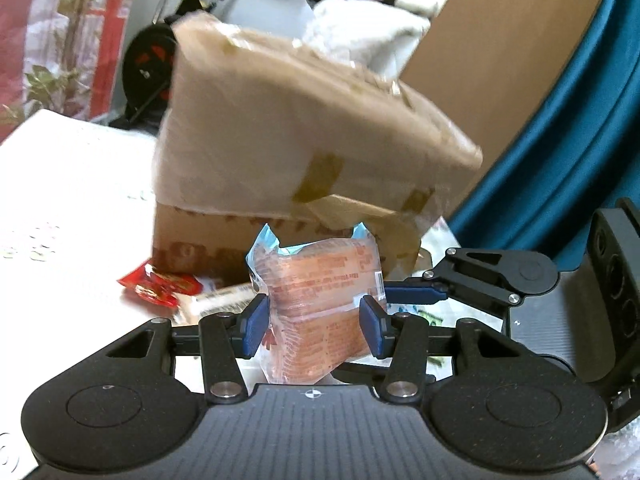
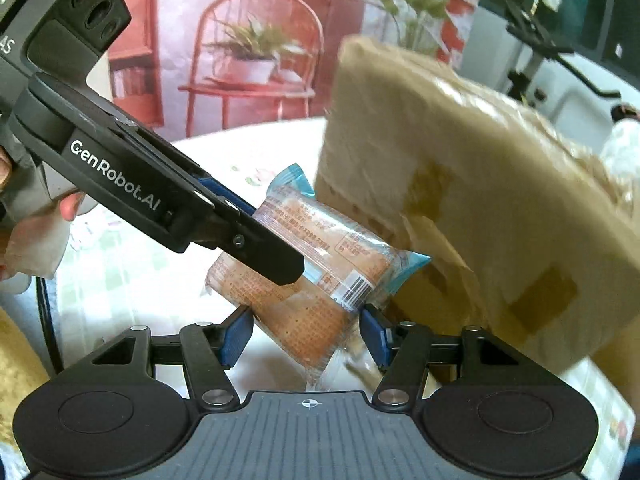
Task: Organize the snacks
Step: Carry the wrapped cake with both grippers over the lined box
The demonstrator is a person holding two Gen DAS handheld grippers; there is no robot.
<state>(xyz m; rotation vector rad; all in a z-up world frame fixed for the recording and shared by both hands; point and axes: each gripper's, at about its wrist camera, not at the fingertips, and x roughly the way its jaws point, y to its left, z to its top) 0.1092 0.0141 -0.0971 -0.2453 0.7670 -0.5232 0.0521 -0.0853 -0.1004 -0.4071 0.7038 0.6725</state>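
An orange biscuit packet [image 1: 320, 300] with light-blue sealed ends is lifted off the table, and both grippers hold it. In the left wrist view my left gripper [image 1: 314, 326] is shut on it, a blue pad pressing each side. One of the right gripper's fingers [image 1: 416, 292] reaches the packet from the right. In the right wrist view the same packet [image 2: 324, 236] lies tilted between the pads of my right gripper [image 2: 305, 336], which is shut on its lower end. One of the left gripper's fingers [image 2: 264, 250] crosses over it from the upper left. A red snack packet [image 1: 160, 286] and a beige one [image 1: 216, 300] lie on the table.
A large taped cardboard box [image 1: 300, 120] stands close behind the packet and fills the right of the right wrist view [image 2: 480, 160]. The table [image 1: 60, 200] has a pale patterned cloth. A hand [image 2: 36, 236] grips the left gripper's handle. A teal surface [image 1: 580, 120] rises at the right.
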